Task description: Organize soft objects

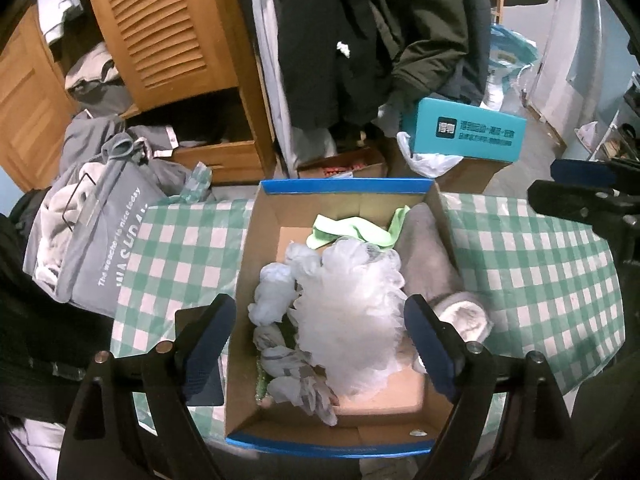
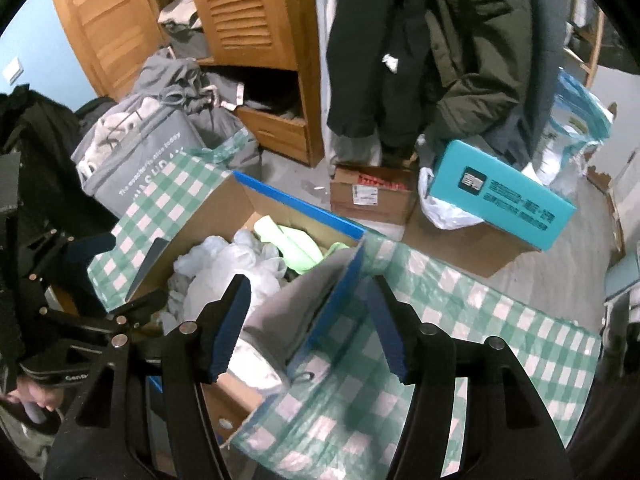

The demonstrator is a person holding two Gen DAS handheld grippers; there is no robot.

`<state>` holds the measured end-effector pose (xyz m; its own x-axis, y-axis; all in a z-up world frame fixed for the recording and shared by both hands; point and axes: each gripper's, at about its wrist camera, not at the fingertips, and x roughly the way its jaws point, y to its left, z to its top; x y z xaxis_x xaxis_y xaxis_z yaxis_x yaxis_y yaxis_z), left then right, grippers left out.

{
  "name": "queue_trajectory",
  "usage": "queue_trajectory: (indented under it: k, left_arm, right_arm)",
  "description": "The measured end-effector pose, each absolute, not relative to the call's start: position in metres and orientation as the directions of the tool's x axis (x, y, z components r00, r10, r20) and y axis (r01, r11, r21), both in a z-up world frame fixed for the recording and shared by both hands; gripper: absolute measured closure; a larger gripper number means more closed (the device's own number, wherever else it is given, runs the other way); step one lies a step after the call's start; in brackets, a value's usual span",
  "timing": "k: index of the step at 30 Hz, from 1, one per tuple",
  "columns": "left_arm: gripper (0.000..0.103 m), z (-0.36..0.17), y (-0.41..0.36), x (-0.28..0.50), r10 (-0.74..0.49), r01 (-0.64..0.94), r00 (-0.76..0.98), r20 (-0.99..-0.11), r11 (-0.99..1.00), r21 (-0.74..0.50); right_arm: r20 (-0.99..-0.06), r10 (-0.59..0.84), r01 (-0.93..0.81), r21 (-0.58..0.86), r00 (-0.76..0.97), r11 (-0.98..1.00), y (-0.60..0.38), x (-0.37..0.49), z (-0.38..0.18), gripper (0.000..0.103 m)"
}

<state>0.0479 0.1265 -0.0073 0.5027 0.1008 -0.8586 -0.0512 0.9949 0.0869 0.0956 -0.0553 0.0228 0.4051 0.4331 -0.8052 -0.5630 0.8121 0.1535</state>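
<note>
Hovering spread and empty above the cardboard box (image 1: 248, 264): left claw (image 1: 320, 344), straddling the white mesh bath pouf (image 1: 352, 312) lying inside, directly below. Right claw (image 2: 308, 328), also spread and empty, over the box's right wall, farther from the pouf.

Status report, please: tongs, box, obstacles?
Left tongs open, empty, above box. Right tongs open, empty, over box edge. Bath sponge, green cloth, grey towel inside. Nothing blocking.

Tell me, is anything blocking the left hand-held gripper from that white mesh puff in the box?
Nothing visible does. The left hand-held gripper hangs open right above the white mesh puff, which lies on top inside the open cardboard box.
</note>
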Motion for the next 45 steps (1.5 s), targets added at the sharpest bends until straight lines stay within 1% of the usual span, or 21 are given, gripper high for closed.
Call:
queue_trajectory:
  k: [8,13,19,21,24,29,34,38,45]
  left_arm:
    - [0.015,0.003,0.108,0.026,0.112,-0.030,0.529,-0.841,0.993,0.113]
    - [0.008,0.007,0.097,0.013,0.108,-0.020,0.552,-0.827,0.993,0.117]
    - [0.001,0.013,0.086,-0.002,0.109,-0.027,0.609,-0.785,0.993,0.117]
    - [0.001,0.013,0.081,-0.005,0.106,-0.032,0.614,-0.782,0.993,0.110]
    - [0.001,0.015,0.065,-0.008,0.108,-0.005,0.627,-0.771,0.991,0.134]
    - [0.001,0.023,0.049,-0.016,0.098,0.008,0.672,-0.734,0.990,0.139]
    - [0.001,0.014,0.049,-0.009,0.092,0.001,0.641,-0.762,0.993,0.122]
    - [0.001,0.012,0.044,-0.007,0.133,-0.021,0.651,-0.748,0.987,0.157]
    - [0.001,0.011,0.036,-0.004,0.117,-0.002,0.653,-0.749,0.988,0.153]
  right_arm:
    - [-0.781,0.421,-0.522,0.145,0.461,0.841,-0.093,0.074,0.035,0.043]
    - [-0.761,0.402,-0.495,0.123,0.509,0.860,-0.112,0.059,0.037,0.042]
    - [-0.730,0.389,-0.477,0.098,0.562,0.874,-0.131,0.036,0.035,0.042]
    - [-0.723,0.383,-0.473,0.089,0.574,0.876,-0.136,0.029,0.034,0.042]
    - [-0.718,0.374,-0.467,0.078,0.586,0.881,-0.143,0.023,0.032,0.042]
    - [-0.710,0.379,-0.449,0.098,0.594,0.888,-0.158,0.016,0.026,0.042]
    - [-0.692,0.354,-0.431,0.068,0.629,0.900,-0.174,0.008,0.019,0.042]
    - [-0.686,0.339,-0.422,0.052,0.643,0.905,-0.182,0.005,0.015,0.042]
    - [-0.702,0.341,-0.419,0.067,0.626,0.906,-0.188,0.012,0.005,0.042]
